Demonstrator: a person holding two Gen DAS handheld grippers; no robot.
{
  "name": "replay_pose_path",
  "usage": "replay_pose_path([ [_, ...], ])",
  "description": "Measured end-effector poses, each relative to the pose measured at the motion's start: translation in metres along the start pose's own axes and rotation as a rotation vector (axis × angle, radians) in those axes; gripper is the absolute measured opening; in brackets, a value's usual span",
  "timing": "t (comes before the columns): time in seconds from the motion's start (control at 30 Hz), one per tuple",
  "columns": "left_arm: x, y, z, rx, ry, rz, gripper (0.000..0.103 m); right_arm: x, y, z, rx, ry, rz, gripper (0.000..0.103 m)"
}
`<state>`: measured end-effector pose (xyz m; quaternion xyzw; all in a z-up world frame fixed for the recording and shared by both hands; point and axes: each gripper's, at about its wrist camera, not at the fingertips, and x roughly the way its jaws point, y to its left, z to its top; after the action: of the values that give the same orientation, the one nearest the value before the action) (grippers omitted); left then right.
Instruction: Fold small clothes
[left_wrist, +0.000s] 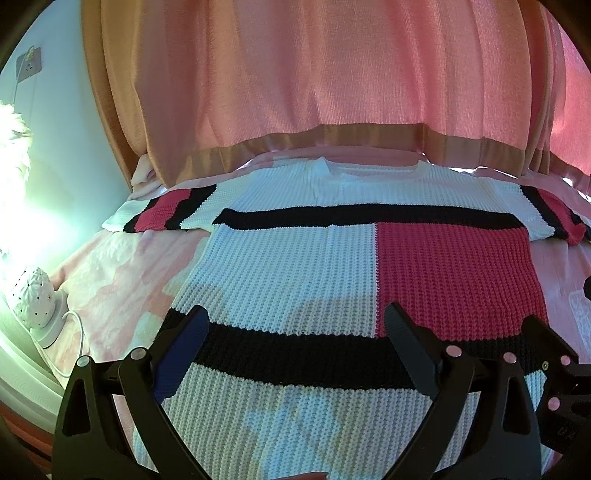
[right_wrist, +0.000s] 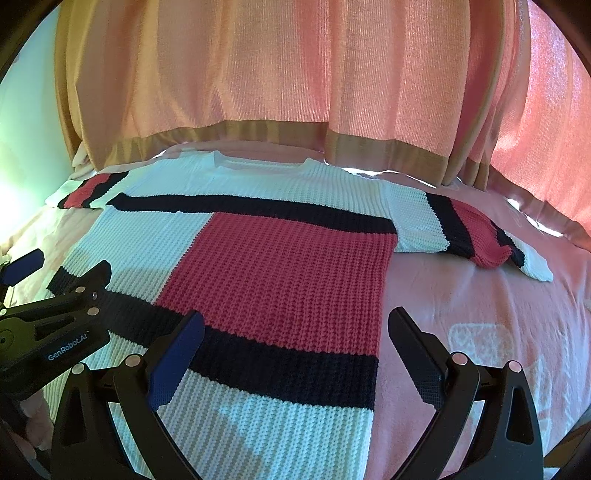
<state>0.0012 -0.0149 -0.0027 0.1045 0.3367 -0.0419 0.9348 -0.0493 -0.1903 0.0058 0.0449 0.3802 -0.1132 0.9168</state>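
Knit sweater spread flat, face up on pink bed, collar at 12 o'clock, hem at 6, long axis running straight away from both tools. Left hand-held gripper released, hovering over hem's white half; right hand-held gripper released, straddling hem's right edge. Right sleeve at 2 o'clock, nearer right hand; left sleeve at 10 o'clock, nearer left. No fold yet.
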Motion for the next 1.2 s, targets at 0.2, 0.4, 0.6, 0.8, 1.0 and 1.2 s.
replay_pose_path([
  [0.2,-0.0002,-0.0012,-0.0005,0.002,-0.002,0.002,0.093,0.0001,0.0000,-0.0001,-0.001,-0.001,0.000,0.098],
  [0.4,0.0002,-0.0011,-0.0005,0.005,0.001,0.001,0.093,0.0003,-0.0003,-0.0001,0.000,0.001,0.002,0.098],
  [0.6,0.0000,-0.0013,0.0001,0.006,0.002,0.001,0.093,-0.0006,0.0032,-0.0017,-0.005,-0.002,0.001,0.098],
  [0.8,-0.0001,-0.0012,0.0003,0.006,0.002,-0.001,0.093,-0.0006,0.0025,-0.0017,-0.004,-0.003,0.003,0.098],
  [1.0,0.0007,-0.0014,0.0009,0.010,0.002,-0.001,0.093,-0.0005,0.0020,-0.0015,-0.003,-0.005,0.004,0.098],
  [1.2,0.0007,-0.0024,0.0009,0.011,0.001,0.001,0.093,-0.0006,0.0028,-0.0017,-0.004,-0.004,0.004,0.098],
])
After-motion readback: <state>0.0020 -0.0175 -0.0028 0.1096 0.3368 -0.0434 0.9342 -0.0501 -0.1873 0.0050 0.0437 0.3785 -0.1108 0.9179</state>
